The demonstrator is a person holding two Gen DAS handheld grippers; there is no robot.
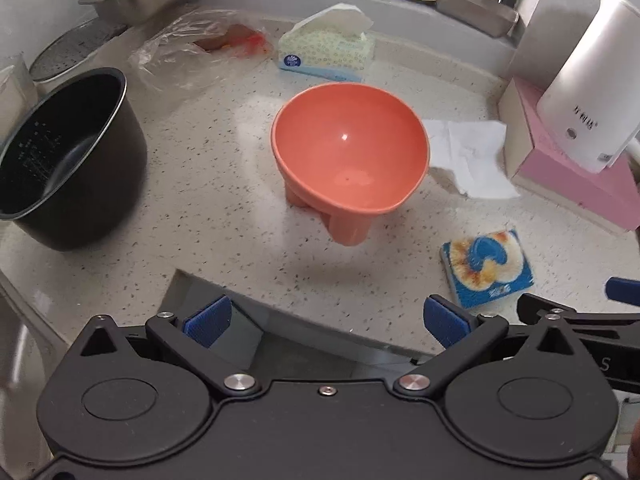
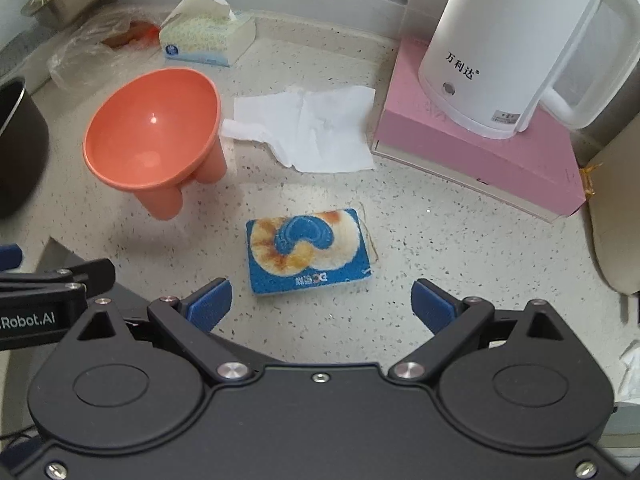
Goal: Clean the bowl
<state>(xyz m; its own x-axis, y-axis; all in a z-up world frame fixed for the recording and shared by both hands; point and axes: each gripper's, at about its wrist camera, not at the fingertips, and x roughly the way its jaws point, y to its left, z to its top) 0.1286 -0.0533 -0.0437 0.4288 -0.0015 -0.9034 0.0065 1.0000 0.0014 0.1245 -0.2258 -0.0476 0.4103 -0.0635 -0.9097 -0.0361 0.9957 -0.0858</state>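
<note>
I look down at a speckled counter (image 1: 224,200) through my two cameras. My left gripper (image 1: 326,322) hangs over the near edge of the counter. Its two blue pads stand far apart and nothing is between them. My right gripper (image 2: 322,306) is the same: its jaws are wide, and they hold nothing.

The orange bowl (image 1: 350,154) stands on the counter, straight ahead of my left gripper and well apart from it. It sits on short fat legs and tips a bit toward me, so I can see right inside. The inside looks smooth and shiny.

A blue sponge (image 2: 308,250) with a yellow and white fuzzy top lies flat on the counter, just in front of my right gripper, between the pads' lines but not touching them. It lies to the right of the bowl.

A white paper towel (image 2: 308,128) lies flat behind the sponge, just beside the bowl. A white kettle (image 2: 512,44) stands on a pink box (image 2: 480,164) at the right. A tissue box (image 1: 326,50) sits behind the bowl, with a clear plastic bag (image 1: 188,52) next to it. A black pot (image 1: 68,156) stands at the left. Metal trays (image 1: 474,8) sit along the back ledge.
</note>
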